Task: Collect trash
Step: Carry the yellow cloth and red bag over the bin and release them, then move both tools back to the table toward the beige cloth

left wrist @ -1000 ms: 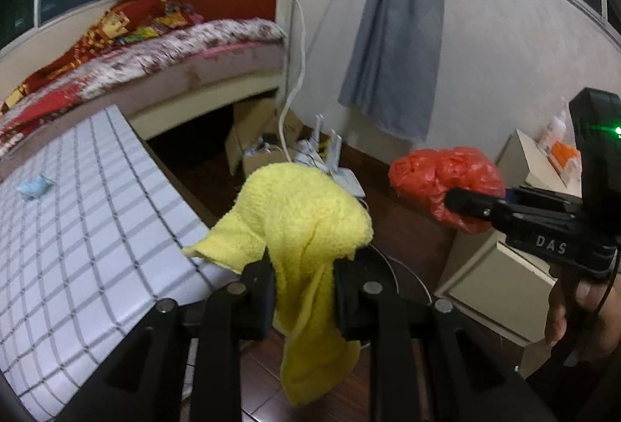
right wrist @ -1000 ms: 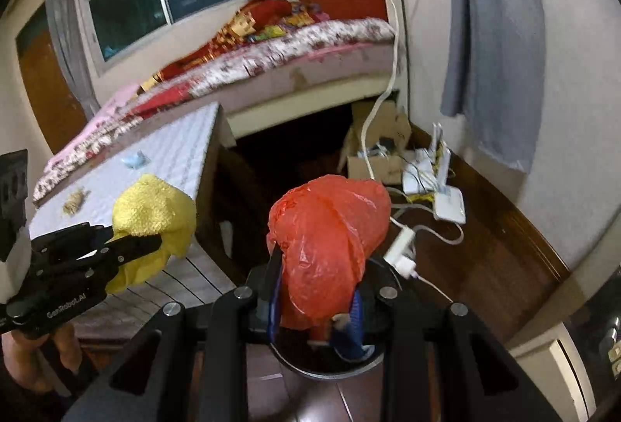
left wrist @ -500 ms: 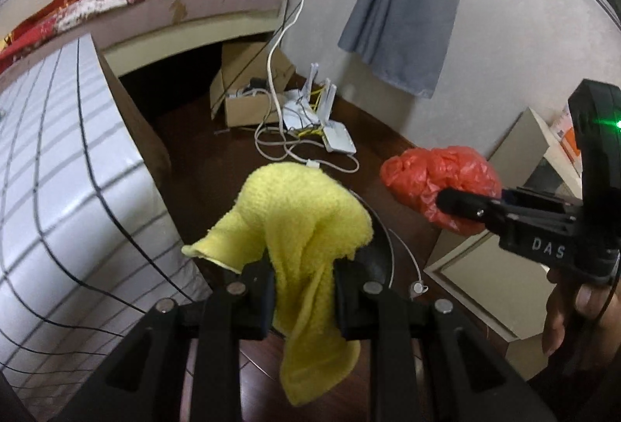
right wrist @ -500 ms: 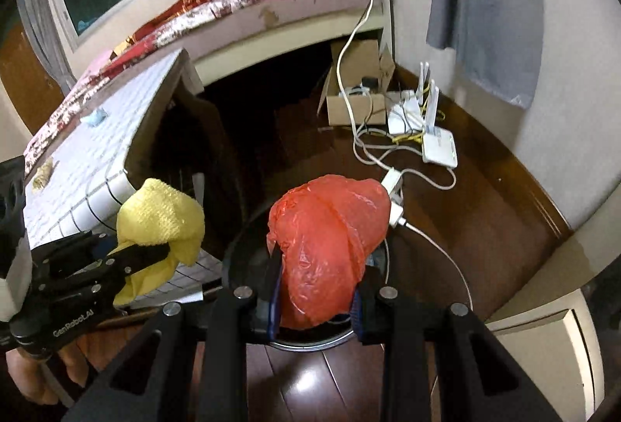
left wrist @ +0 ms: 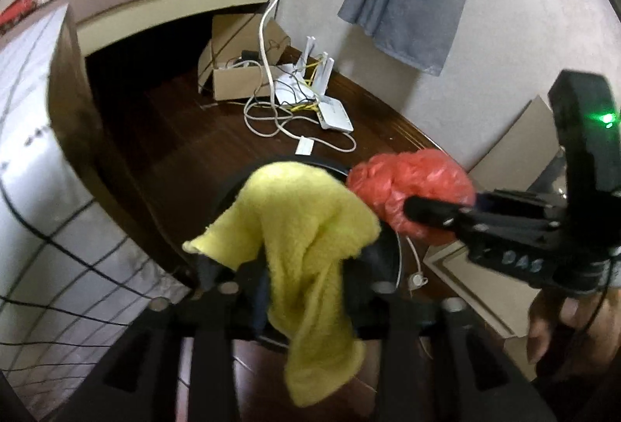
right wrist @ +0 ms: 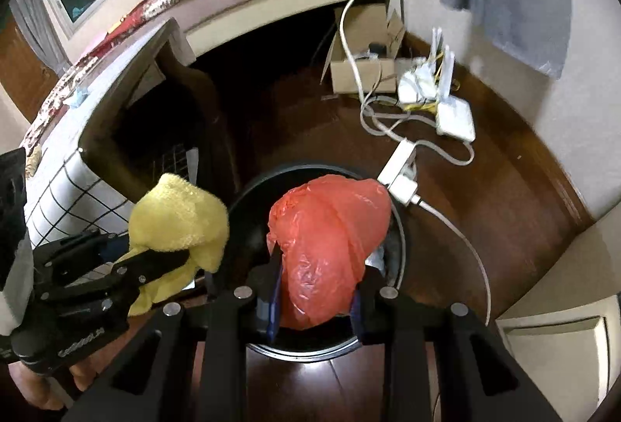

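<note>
Item one, far left: table (right wrist: 66, 185) with grid-patterned cover; small scraps, possibly trash, lie on its top, too small to identify.

Item two: your left gripper (left wrist: 302, 280), fingers clamped on a yellow cloth (left wrist: 306, 239), held above the near left edge of the bin.

Item three, centre: round black trash bin (right wrist: 398, 228) on the wooden floor (right wrist: 504, 197), mouth open; contents mostly hidden.

Item four: your right gripper (right wrist: 316, 299), fingers pinching a crumpled red plastic bag (right wrist: 330, 247), held directly over the bin opening.

Item five, right: power strip (right wrist: 401, 173), cables, white routers (right wrist: 454, 119) on the floor by the wall.

Status: both pieces picked up and carried to the bin; neither released. Dropping remains, then likely the table scraps.
</note>
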Action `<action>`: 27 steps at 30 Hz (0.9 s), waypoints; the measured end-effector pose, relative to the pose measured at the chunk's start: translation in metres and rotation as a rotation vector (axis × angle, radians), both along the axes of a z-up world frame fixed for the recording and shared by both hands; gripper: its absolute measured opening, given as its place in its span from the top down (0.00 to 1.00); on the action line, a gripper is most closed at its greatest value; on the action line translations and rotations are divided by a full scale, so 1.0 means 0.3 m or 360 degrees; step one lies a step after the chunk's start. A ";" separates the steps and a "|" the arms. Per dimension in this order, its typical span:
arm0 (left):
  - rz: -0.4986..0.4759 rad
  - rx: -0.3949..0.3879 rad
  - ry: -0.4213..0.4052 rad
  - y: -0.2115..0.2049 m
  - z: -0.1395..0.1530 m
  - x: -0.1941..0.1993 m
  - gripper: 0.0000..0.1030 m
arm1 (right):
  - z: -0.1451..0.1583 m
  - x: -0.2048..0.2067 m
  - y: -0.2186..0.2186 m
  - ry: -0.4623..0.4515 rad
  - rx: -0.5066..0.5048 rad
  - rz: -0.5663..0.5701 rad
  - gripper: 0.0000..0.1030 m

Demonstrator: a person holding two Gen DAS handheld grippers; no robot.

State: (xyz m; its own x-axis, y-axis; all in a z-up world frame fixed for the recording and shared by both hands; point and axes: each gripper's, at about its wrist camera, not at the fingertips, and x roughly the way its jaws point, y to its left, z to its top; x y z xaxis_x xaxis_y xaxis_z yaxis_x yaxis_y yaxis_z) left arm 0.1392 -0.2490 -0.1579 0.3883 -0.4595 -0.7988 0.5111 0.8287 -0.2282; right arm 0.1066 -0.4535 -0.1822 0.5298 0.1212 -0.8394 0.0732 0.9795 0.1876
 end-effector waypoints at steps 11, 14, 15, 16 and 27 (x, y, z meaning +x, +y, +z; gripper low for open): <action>0.0111 0.0093 -0.0036 0.026 -0.045 -0.008 0.10 | -0.038 -0.008 -0.091 0.0107 -0.0118 -0.0183 0.03; 0.0120 0.0101 -0.0059 0.033 -0.038 -0.013 0.10 | -0.026 -0.019 -0.085 0.0096 -0.0125 -0.0183 0.02; 0.0123 0.0101 -0.0064 0.035 -0.036 -0.015 0.10 | -0.021 -0.022 -0.082 0.0092 -0.0133 -0.0183 0.02; 0.0128 0.0103 -0.0072 0.037 -0.032 -0.016 0.10 | -0.020 -0.024 -0.078 0.0089 -0.0135 -0.0186 0.02; 0.0192 0.0110 -0.0188 0.082 0.051 -0.076 0.10 | 0.064 -0.080 -0.026 0.0018 -0.0150 -0.0166 0.02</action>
State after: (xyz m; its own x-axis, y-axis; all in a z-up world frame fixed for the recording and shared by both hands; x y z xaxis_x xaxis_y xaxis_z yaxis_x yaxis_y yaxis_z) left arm 0.1164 -0.2243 -0.1426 0.5301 -0.3497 -0.7724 0.4268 0.8972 -0.1132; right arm 0.0825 -0.4613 -0.1628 0.5260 -0.0135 -0.8504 0.1770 0.9797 0.0940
